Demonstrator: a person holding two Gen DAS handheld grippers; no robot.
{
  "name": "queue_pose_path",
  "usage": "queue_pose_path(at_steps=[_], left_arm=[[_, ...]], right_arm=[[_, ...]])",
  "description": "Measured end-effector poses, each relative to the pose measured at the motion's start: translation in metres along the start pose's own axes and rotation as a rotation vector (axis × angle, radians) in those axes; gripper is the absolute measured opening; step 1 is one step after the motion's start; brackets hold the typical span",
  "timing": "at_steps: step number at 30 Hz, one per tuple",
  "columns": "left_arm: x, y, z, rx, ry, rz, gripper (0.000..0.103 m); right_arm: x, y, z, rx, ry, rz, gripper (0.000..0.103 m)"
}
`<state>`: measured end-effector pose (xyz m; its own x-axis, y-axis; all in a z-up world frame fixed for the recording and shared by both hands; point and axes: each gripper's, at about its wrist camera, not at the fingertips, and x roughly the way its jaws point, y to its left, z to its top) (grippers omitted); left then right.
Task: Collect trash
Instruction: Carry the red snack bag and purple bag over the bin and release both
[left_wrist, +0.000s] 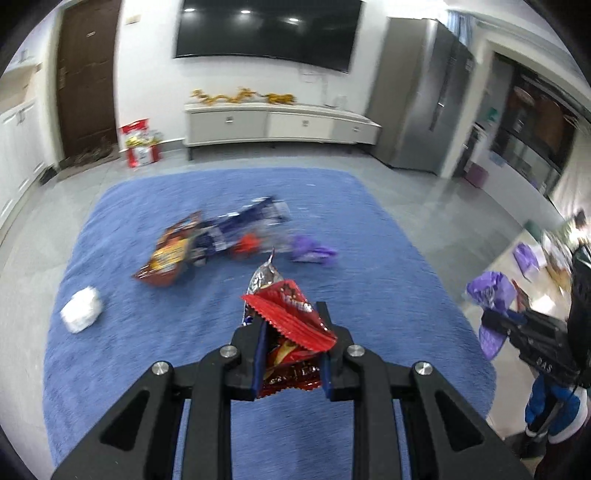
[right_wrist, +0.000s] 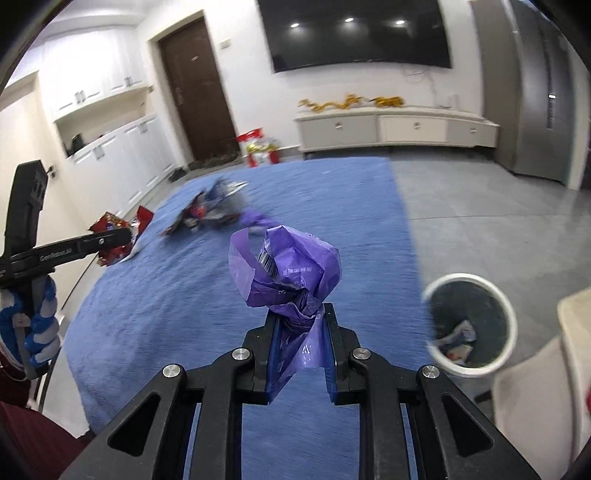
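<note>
Both held items appear light, thin and crinkly, likely slippery film that deforms under pressure, so a pinch across a bunched or folded part looks soundest. The left gripper (left_wrist: 291, 347) is clamped narrow on a red snack wrapper (left_wrist: 291, 325), held above the blue rug (left_wrist: 110, 350); the right gripper (right_wrist: 298, 350) is closed to a narrow gap on the twisted neck of a purple plastic bag (right_wrist: 284, 273). Further wrappers (left_wrist: 221, 236) lie mid-rug, a white crumpled wad (left_wrist: 81, 309) near its left edge, and the white bin (right_wrist: 471, 328) stands on the floor beside the rug.

A home living room: wall television (left_wrist: 267, 31), sideboard (left_wrist: 273, 123), rug (left_wrist: 369, 229).
</note>
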<state>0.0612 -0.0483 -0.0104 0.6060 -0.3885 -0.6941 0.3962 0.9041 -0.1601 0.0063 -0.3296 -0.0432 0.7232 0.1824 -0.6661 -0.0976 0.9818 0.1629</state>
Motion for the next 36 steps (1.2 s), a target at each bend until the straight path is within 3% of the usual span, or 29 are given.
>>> queue_pose_path(at_steps=[11,16,23,33,36], left_arm=[[0.067,-0.128,0.045,0.195,0.083,-0.192,0.022],[0.135,-0.192,0.073,0.242,0.168,-0.274,0.022],[0.240,-0.266,0.096,0.306,0.281,-0.295,0.022],[0.337,-0.295,0.105,0.246,0.369,-0.305,0.025],[0.354,-0.303,0.103,0.233,0.390,-0.308,0.030]], right_arm=[[-0.022,-0.107,-0.030,0.166,-0.034,-0.155,0.020],[0.004,-0.155,-0.030,0.217,0.002,-0.182,0.020],[0.067,-0.221,-0.015,0.253,0.074,-0.210,0.020],[0.134,-0.271,-0.011,0.244,0.198,-0.287,0.020],[0.145,-0.279,-0.009,0.246,0.213,-0.292,0.021]])
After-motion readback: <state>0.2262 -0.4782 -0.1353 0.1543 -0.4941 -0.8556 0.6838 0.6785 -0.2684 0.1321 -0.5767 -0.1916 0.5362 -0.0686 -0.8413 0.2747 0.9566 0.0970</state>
